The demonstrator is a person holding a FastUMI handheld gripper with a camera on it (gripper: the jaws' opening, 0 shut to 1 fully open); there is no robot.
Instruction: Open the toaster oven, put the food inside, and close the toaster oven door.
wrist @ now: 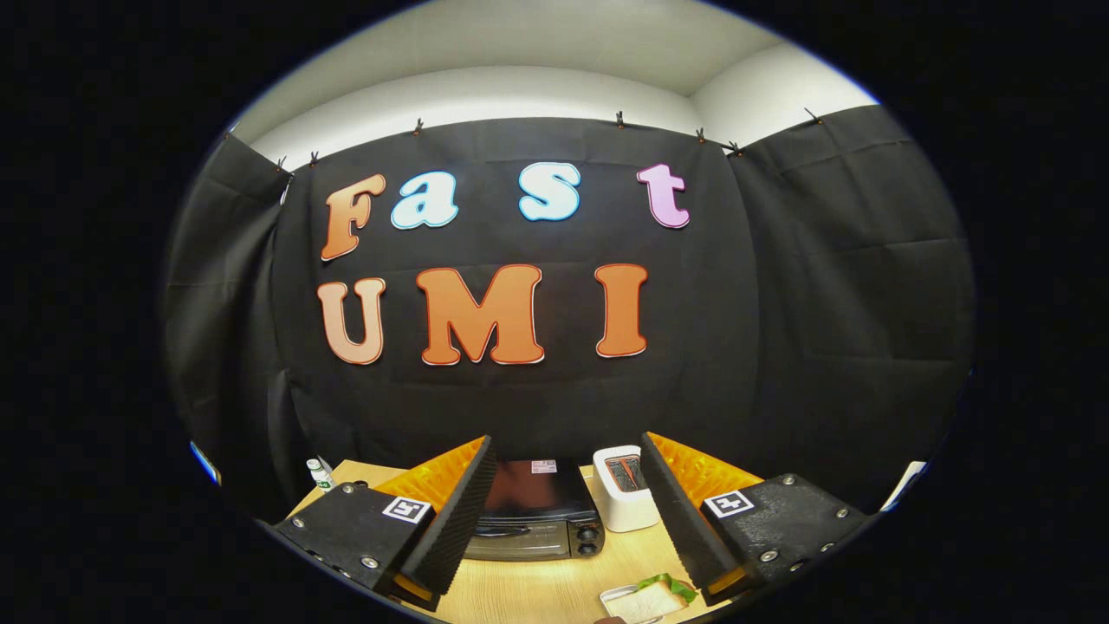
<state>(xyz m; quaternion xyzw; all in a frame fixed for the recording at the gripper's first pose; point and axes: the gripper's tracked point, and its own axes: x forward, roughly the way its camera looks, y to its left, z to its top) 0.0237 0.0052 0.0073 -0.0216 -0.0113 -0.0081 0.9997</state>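
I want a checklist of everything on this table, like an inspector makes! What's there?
Surface: wooden table, bare between the fingers.
Job's things: toaster oven, door shut, beyond the fingers; sandwich on a small tray, near the right finger.
Clutter: white toaster beside the oven; small bottle at the table's far left corner.
Grippers: gripper open, holding nothing.
Cables: nothing seen.
Surroundings: black cloth wall, pale ceiling above.
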